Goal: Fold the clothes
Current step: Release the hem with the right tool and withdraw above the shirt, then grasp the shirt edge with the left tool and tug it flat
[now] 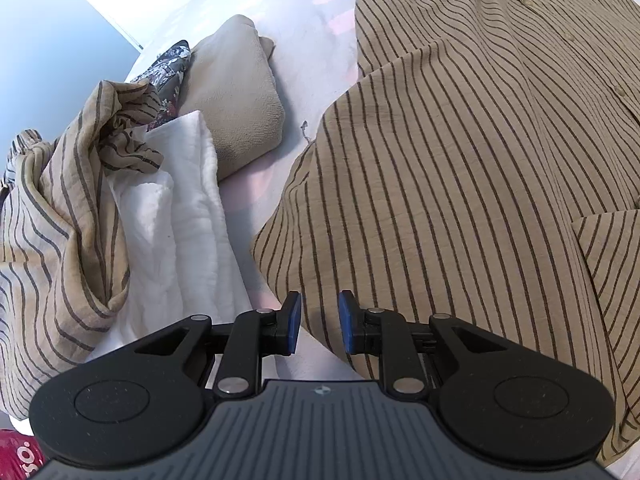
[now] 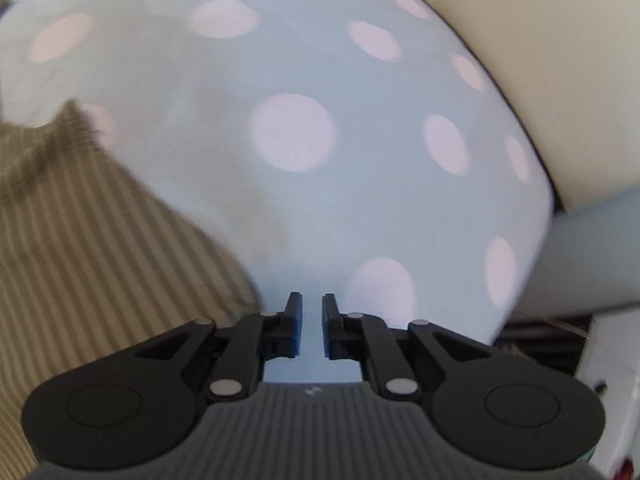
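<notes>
Bedsheet (image 2: 224,208) bare beside blurred shirt (image 2: 80,248).

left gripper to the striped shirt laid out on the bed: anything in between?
Nothing visible. The left gripper is open with the edge of the striped shirt right at its fingertips. The white cloth and crumpled striped garment lie off to its left, out of the path.

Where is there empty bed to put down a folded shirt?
Bare polka-dot sheet lies right of the spread striped shirt, out to the bed's edge. A thin strip runs between that shirt and the folded beige cloth. Left is crowded: white towel, crumpled striped garment.
</notes>
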